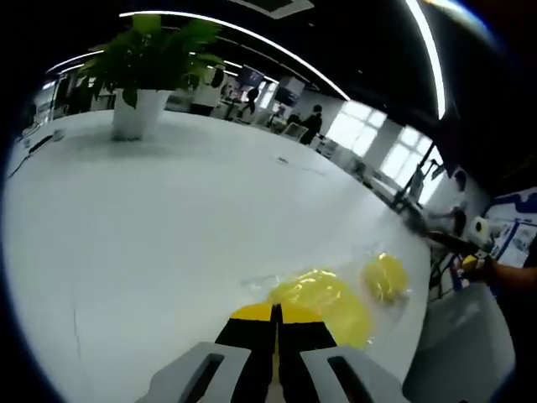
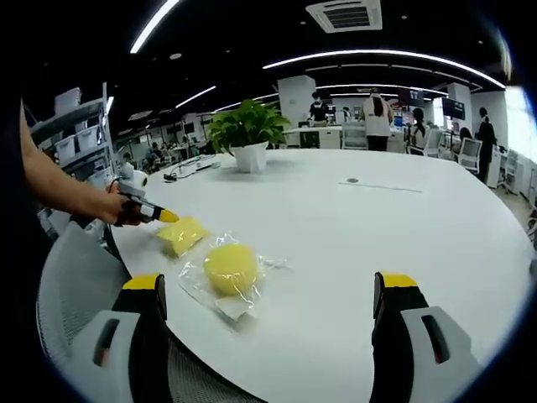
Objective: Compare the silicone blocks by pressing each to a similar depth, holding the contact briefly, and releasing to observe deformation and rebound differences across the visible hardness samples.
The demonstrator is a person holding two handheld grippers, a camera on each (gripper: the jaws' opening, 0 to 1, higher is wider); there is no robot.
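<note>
Two yellow silicone blocks lie in clear plastic wrap on the white table [image 2: 377, 227]. The flatter block [image 1: 323, 300] [image 2: 183, 234] sits just beyond my left gripper [image 1: 275, 309], whose yellow-tipped jaws are shut with nothing between them. In the right gripper view a hand holds that left gripper [image 2: 164, 216] with its tip at the flat block's near edge. The rounder block [image 1: 384, 277] [image 2: 231, 269] lies ahead of my right gripper [image 2: 268, 290], slightly left of centre; its jaws stand wide open and clear of the block. The right gripper [image 1: 470, 262] also appears far right in the left gripper view.
A potted plant [image 1: 138, 101] [image 2: 249, 138] stands farther back on the table. A grey chair back [image 2: 71, 285] sits by the table's near edge beside the blocks. People and desks fill the office behind.
</note>
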